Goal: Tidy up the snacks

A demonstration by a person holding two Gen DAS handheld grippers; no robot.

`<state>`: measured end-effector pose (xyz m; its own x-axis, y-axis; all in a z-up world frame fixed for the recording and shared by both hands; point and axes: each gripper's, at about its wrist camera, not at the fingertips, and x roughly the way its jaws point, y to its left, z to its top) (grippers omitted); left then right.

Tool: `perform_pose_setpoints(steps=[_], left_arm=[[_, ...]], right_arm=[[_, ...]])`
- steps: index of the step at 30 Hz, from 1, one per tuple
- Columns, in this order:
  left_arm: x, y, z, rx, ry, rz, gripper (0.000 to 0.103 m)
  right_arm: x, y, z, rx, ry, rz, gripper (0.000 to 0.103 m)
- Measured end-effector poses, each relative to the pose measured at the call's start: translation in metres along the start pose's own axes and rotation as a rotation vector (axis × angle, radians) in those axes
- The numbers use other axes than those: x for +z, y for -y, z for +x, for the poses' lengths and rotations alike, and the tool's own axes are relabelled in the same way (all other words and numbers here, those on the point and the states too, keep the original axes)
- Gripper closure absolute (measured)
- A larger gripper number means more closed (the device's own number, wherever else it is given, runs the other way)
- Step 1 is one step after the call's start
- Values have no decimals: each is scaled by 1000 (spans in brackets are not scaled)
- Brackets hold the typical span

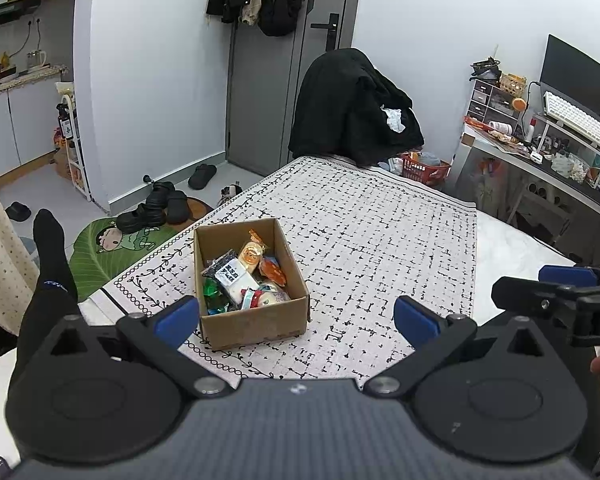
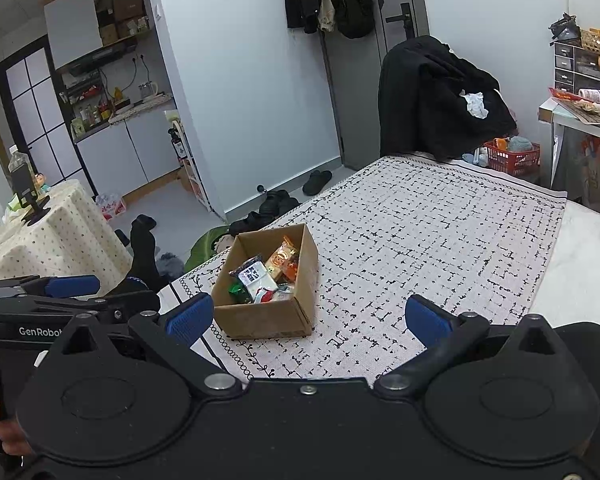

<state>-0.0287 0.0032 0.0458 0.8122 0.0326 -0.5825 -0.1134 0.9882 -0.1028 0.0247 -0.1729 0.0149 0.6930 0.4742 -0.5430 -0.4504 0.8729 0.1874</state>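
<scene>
We hold both grippers back from the cardboard box [image 1: 252, 284] on the patterned cloth [image 1: 380, 240] covering the counter. The left gripper [image 1: 296, 320] and right gripper [image 2: 310, 318] have fingers spread wide, empty. The snacks [image 1: 242, 276] sit packed inside, apparently sorted for easy carrying.

The left gripper [image 1: 296, 320] is held level with its blue fingers [image 1: 176, 320] spread wide apart, nothing between them. The right gripper [image 2: 310, 318] is just beside it on the right (also spread wide and holding nothing), pointing the same way.
</scene>
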Motion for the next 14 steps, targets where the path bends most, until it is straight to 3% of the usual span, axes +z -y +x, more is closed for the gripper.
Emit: perform_pose_setpoints(steps=[14], left_arm=[[-3,-1,3,0,-11,10,0]], right_arm=[[-2,0,2,-4,-15,-8,0]])
